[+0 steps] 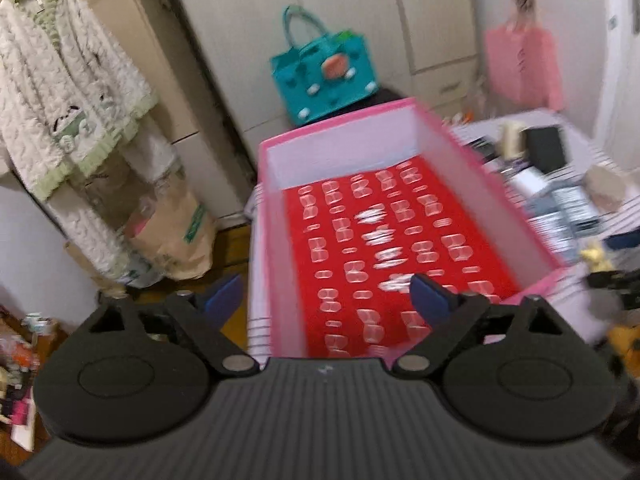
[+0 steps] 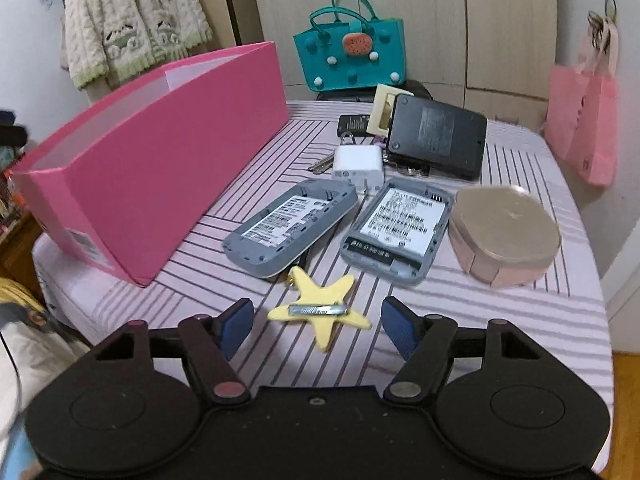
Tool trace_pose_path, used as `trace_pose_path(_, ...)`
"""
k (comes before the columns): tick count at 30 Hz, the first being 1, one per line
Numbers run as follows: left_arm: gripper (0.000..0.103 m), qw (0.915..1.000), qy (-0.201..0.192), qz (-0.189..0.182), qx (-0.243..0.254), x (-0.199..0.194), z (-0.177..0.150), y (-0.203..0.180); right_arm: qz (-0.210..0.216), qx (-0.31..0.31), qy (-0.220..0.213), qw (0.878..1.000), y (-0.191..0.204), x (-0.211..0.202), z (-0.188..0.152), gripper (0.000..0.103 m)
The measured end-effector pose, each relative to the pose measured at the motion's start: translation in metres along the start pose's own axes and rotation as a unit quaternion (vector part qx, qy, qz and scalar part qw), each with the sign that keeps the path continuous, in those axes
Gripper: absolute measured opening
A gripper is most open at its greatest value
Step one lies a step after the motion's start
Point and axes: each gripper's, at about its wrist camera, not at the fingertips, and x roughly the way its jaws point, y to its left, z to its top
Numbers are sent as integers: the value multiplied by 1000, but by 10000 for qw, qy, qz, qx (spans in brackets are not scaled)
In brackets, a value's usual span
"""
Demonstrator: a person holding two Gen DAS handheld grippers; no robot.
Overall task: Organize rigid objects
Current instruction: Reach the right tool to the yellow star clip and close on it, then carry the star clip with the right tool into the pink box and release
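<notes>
So far the pink box (image 1: 400, 184) near the surface's (image 2: 500, 320) left edge shows only its red liner; nothing is sorted. Two grey devices (image 2: 292, 224), a charger (image 2: 358, 164) and a round case (image 2: 504, 236) wait mid-surface. Both hand-held grippers, left (image 1: 326, 296) and right (image 2: 316, 324), are empty with jaws apart, the right straddling the yellow star clip (image 2: 320, 312).

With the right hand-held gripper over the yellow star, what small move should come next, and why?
Probably lower the right hand-held gripper a little and close on the yellow star. The star lies flat on the striped cloth between the open blue fingers, not yet touched. The pink box beside it looks empty inside, so the star could go in there next.
</notes>
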Motion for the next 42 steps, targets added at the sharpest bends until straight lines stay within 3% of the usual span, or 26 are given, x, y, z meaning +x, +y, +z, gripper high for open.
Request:
trace_pose_path(3,79,9993,188,334,0,27,6,15,-23,-199,46,9998,1,2,6,51)
trace_pose_path(5,78,9988,321,362,-62,41,8,25,3,-223,149,9996,-1,3,12,51)
trace_pose_path(11,56,9975,661,249,-25,70,10,37,140,-223,304,9992,-3,0,23,46)
trace_pose_path(13,35,9972,707,236,51,75,10,35,215,-254,299,9990,-2,-3,26,46)
trace_pose_path(15,23,9971,727,190,77,78,11,35,197,-315,286,9989,0,-4,30,46)
trace_pose_path(26,21,9967,774,-122,-225,90,12,49,325,-362,-187,9986,2,-24,80,46)
trace_pose_path(30,16,9973,663,-250,-209,94,11,51,849,-424,-369,9948,10,-29,103,46)
trace_pose_path(32,6,9969,688,-263,-277,99,11,53,996,-446,-474,9929,19,-28,114,46)
trace_pose_path(35,6,9966,717,-272,-305,101,12,52,1247,-585,-667,9882,36,-32,133,46)
trace_pose_path(37,6,9966,710,-287,-308,101,11,52,1456,-788,-610,9843,54,-28,146,46)
trace_pose_path(42,5,9961,723,-361,-344,99,12,53,2015,-1149,42,9727,100,3,182,46)
